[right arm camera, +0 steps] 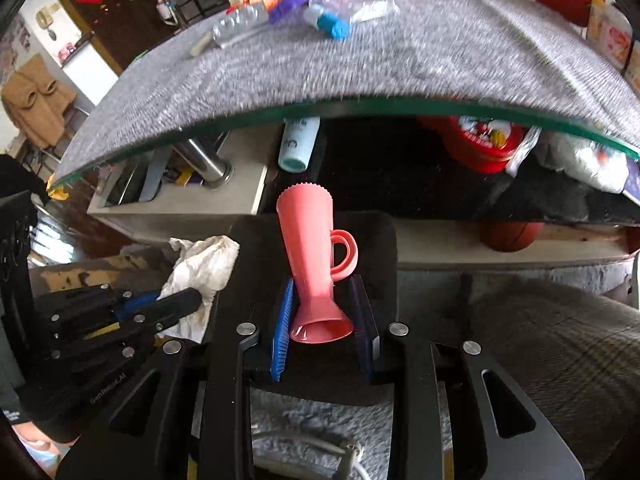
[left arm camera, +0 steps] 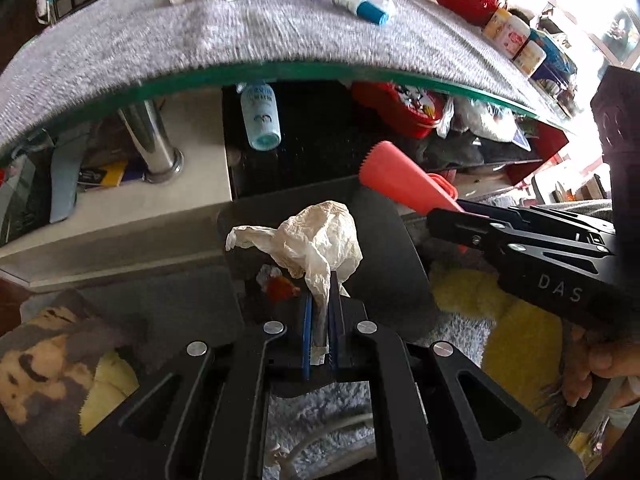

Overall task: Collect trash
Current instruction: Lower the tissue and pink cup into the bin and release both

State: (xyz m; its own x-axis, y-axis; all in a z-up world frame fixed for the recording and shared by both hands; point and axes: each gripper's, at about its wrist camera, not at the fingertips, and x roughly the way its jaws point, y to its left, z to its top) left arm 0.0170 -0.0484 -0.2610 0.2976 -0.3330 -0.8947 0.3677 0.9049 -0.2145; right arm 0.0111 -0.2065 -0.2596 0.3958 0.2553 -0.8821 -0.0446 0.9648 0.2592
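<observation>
- Left gripper is pinched nearly shut on a crumpled tissue. It's feather-light and floppy, so the narrow tail between the fingers is a good place to hold it.
- Right gripper has its fingers partly open, clamped on a pink plastic cup just above the flared foot. It's stiff, light and probably a bit slick, so I'd keep squeezing that waist.
- Both items hang over a dark bin, below the counter edge.
</observation>
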